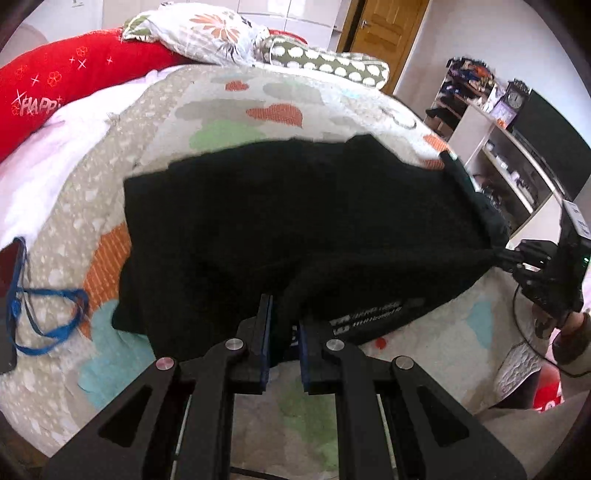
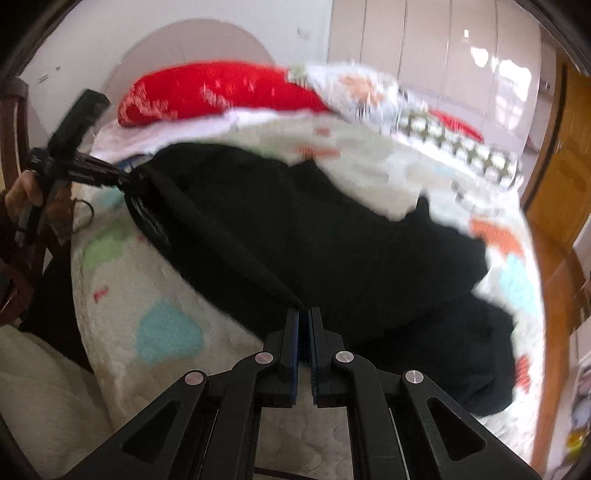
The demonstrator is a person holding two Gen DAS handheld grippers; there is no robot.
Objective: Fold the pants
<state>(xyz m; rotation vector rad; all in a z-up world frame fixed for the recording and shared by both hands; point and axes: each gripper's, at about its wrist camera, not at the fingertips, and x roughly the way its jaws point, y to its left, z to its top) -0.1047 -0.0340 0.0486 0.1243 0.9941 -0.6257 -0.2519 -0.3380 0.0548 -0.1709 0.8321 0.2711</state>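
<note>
We hold black pants (image 1: 280, 221) stretched over a bed (image 1: 221, 96), each of our two grippers clamped on one end of the same raised edge. Our left gripper (image 1: 284, 314) pinches a bunch of dark cloth between its blue pads (image 1: 266, 325); beside it, a band of white lettering (image 1: 369, 319) runs along the garment's edge. Our right gripper (image 2: 304, 321) is likewise closed on a thin fold of the pants (image 2: 332, 240), its pads nearly meeting. In the left view the right gripper (image 1: 513, 258) shows at the far right, biting the fabric's corner; in the right view the left gripper (image 2: 125, 181) appears at upper left, a hand (image 2: 26, 192) wrapped around its handle. The rest of the pants lies spread on a quilt (image 1: 236, 125) patterned with orange, green and blue patches, the legs trailing away from us towards the pillows. A red pillow (image 1: 74, 77) with white stitching, a floral one (image 1: 199, 33) and a dotted bolster (image 1: 332, 64) are heaped at the bed's head. A blue cord (image 1: 44, 317) lies looped on the quilt to the left of the pants, beside a dark flat object we cannot identify. A wooden door (image 1: 384, 26) and cluttered shelves (image 1: 491, 122) stand beyond the bed.
</note>
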